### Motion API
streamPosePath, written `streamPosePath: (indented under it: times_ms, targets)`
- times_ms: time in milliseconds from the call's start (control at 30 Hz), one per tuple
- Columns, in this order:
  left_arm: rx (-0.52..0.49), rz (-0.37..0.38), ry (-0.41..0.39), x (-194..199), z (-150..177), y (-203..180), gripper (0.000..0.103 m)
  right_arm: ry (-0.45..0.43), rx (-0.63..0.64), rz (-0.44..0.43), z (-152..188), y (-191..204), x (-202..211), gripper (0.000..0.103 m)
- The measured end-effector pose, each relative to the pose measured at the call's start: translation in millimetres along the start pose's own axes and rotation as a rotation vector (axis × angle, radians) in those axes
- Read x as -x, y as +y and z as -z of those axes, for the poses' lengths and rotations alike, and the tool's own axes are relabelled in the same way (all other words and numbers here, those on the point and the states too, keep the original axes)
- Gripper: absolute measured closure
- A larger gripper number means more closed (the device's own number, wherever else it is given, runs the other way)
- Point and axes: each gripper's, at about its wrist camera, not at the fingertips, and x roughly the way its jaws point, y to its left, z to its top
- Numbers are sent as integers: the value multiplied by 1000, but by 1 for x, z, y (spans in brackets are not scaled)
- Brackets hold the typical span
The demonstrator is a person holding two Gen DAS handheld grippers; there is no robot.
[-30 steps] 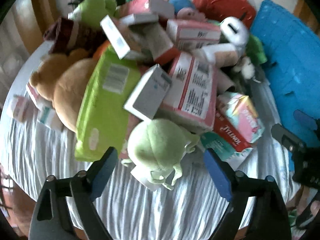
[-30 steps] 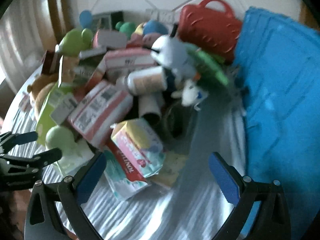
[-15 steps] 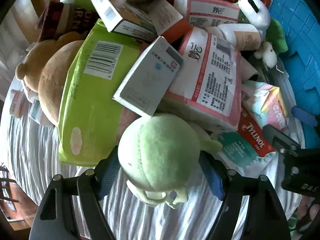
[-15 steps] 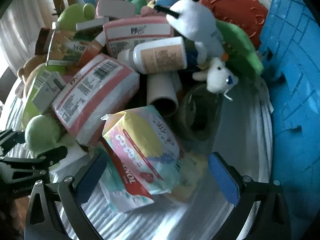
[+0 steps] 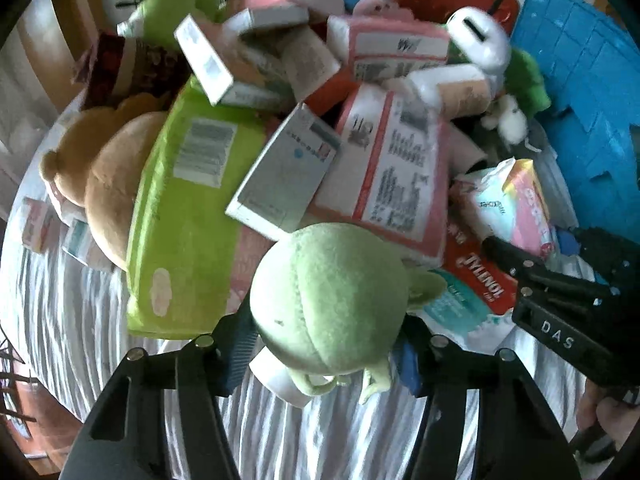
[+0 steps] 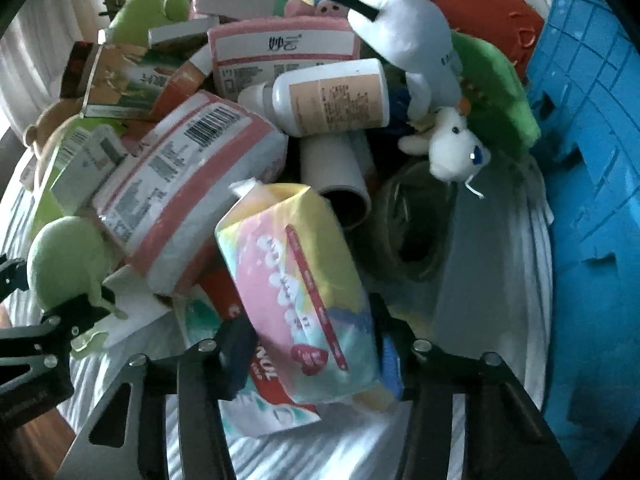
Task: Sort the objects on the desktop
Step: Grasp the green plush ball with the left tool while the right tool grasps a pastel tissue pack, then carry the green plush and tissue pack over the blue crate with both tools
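A heap of boxes, packets and plush toys lies on a white striped cloth (image 5: 48, 320). My left gripper (image 5: 324, 356) is shut on a round green plush toy (image 5: 332, 304) at the near edge of the heap; the toy also shows in the right wrist view (image 6: 64, 264). My right gripper (image 6: 312, 352) is shut on a pastel tissue pack (image 6: 296, 280), which lies over a red Tylenol box (image 5: 480, 280). The right gripper shows at the right of the left wrist view (image 5: 568, 292).
A blue crate (image 6: 592, 160) stands at the right and a red basket (image 6: 488, 12) at the back. The heap holds a lime-green pack (image 5: 180, 216), a pink-edged pack (image 5: 396, 176), a brown bear (image 5: 108, 168), a white bottle (image 6: 332, 96) and a tape roll (image 6: 412, 220).
Both grippers moved forward into the heap and closed: the left onto the green plush toy, the right onto the pastel tissue pack.
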Motion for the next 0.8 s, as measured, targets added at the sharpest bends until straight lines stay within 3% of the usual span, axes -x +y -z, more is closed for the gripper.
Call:
streamPosePath:
  times_ms: [233,533,800]
  targets:
    - [-15,-11,-96,41,-4,0,45,-86,-13,-23,0,-1,44,54]
    - [-48,-14,-245,99,-25,-4,45,-300,10,-62,-18,15,139,54]
    - [-102,6,-382,148,-35,-11,45,-453,-11,-37,-24,26,208,54]
